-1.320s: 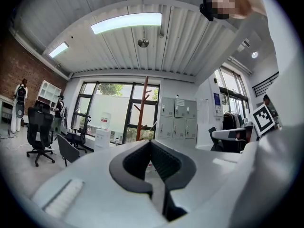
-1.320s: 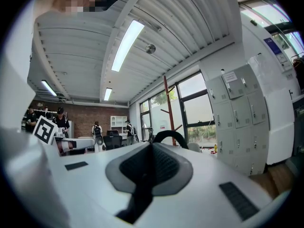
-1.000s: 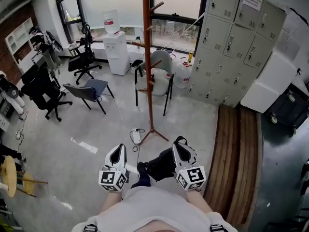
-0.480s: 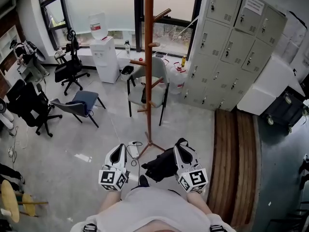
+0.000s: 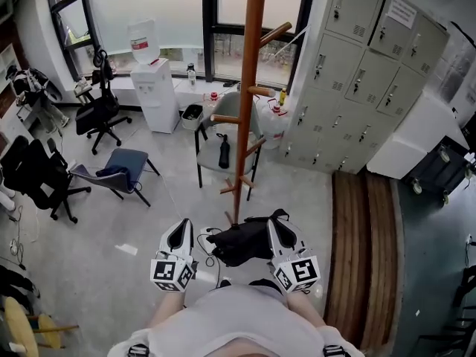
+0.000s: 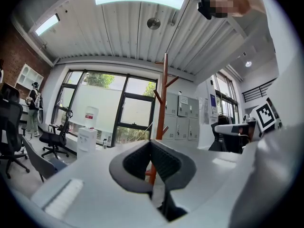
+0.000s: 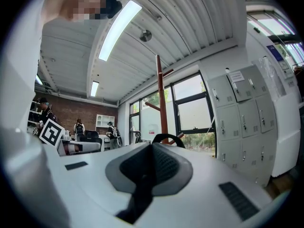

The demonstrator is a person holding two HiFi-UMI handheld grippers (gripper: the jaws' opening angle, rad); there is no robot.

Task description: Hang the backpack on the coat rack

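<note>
The right gripper (image 5: 278, 225) is clenched on a strap of the backpack (image 5: 236, 242). The left gripper (image 5: 182, 227) is clenched too, with nothing I can make out between its pads. The backpack hangs at 12, between the two. Its long axis runs 9 to 3, with the handle end at the right gripper. It has reached the rack (image 5: 248, 103), which stands just beyond at 12. Lifting it onto a peg (image 5: 262, 91) remains.

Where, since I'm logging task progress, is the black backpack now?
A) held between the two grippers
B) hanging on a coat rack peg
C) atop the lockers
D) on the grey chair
A: the backpack is carried between the left gripper and the right gripper, in front of the coat rack, on no peg.
</note>
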